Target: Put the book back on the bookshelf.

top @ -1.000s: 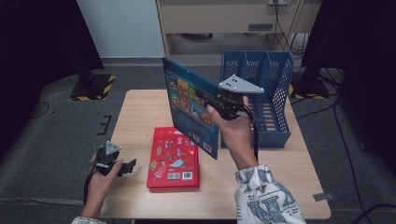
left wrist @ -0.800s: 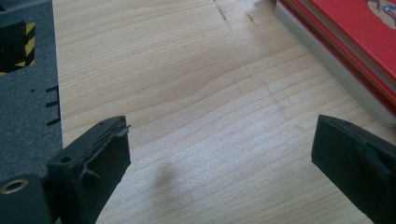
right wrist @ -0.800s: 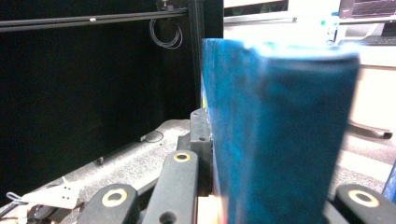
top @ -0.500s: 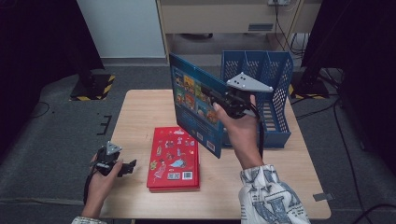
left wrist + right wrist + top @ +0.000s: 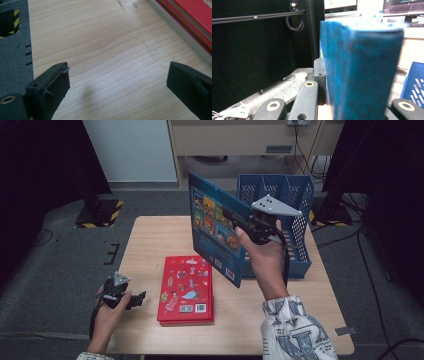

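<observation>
Transfer step: right gripper (image 5: pixel 246 226) clamps blue hardcover picture book (image 5: pixel 216 227) upright, aloft, left of blue plastic slotted rack (image 5: pixel 299 220). Next judged: align spine over slot, lower. Left gripper (image 5: pixel 137 299) jaws wide, empty.

Two books: one blue book (image 5: pixel 215 232) clamped in the right tongs (image 5: pixel 250 227), one red book (image 5: pixel 186 289) beside the left tongs (image 5: pixel 135 300). One blue rack (image 5: pixel 295 215) behind.

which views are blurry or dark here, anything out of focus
Right gripper view: the blue hardcover book clamped in the right tongs is too close, soft and smeared. Left gripper view: sharp wood grain on the pale wooden table, with a faint shadow. High view: evenly lit table, dark surroundings.
</observation>
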### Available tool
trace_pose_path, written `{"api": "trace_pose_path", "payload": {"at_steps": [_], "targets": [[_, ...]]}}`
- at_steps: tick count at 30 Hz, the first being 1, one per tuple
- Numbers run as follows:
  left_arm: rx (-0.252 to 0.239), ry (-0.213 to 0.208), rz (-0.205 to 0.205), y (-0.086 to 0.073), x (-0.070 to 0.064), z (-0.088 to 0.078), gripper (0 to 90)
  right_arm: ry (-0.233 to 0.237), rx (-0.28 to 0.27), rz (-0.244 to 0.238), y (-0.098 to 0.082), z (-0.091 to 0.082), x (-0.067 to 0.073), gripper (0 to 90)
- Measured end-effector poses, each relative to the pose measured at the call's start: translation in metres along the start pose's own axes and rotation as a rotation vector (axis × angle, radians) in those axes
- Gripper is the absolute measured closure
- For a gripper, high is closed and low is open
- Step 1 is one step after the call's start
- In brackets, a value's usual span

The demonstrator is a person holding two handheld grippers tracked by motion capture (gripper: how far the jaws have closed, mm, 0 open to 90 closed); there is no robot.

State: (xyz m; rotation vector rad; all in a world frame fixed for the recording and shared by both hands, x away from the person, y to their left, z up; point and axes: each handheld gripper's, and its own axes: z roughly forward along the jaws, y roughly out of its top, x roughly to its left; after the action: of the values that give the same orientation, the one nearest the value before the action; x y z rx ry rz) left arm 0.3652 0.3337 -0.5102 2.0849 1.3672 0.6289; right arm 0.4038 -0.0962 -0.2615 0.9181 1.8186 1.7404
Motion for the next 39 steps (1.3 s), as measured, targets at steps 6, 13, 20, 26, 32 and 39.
{"api": "trace_pose_path", "payload": {"at_steps": [6,13,20,26,32,39], "targets": [[0.003,-0.001,0.004,0.000,0.000,0.000,3.8,-0.014,0.002,0.002,0.001,-0.004,-0.004,83.0],[0.005,-0.003,0.004,0.000,-0.001,0.001,3.9,-0.026,-0.006,0.009,0.005,-0.011,-0.009,83.1],[0.006,-0.001,0.004,-0.001,0.000,0.001,3.9,-0.057,-0.023,0.021,0.011,-0.026,-0.020,83.1],[0.003,-0.001,0.003,-0.001,0.000,0.000,4.0,-0.077,-0.033,0.022,0.014,-0.034,-0.025,83.1],[0.001,0.000,0.002,-0.001,0.000,0.000,4.0,-0.099,-0.039,0.025,0.017,-0.042,-0.031,83.1],[0.002,0.000,0.005,-0.001,0.000,0.000,4.0,-0.117,-0.045,0.027,0.019,-0.050,-0.037,83.0]]}}
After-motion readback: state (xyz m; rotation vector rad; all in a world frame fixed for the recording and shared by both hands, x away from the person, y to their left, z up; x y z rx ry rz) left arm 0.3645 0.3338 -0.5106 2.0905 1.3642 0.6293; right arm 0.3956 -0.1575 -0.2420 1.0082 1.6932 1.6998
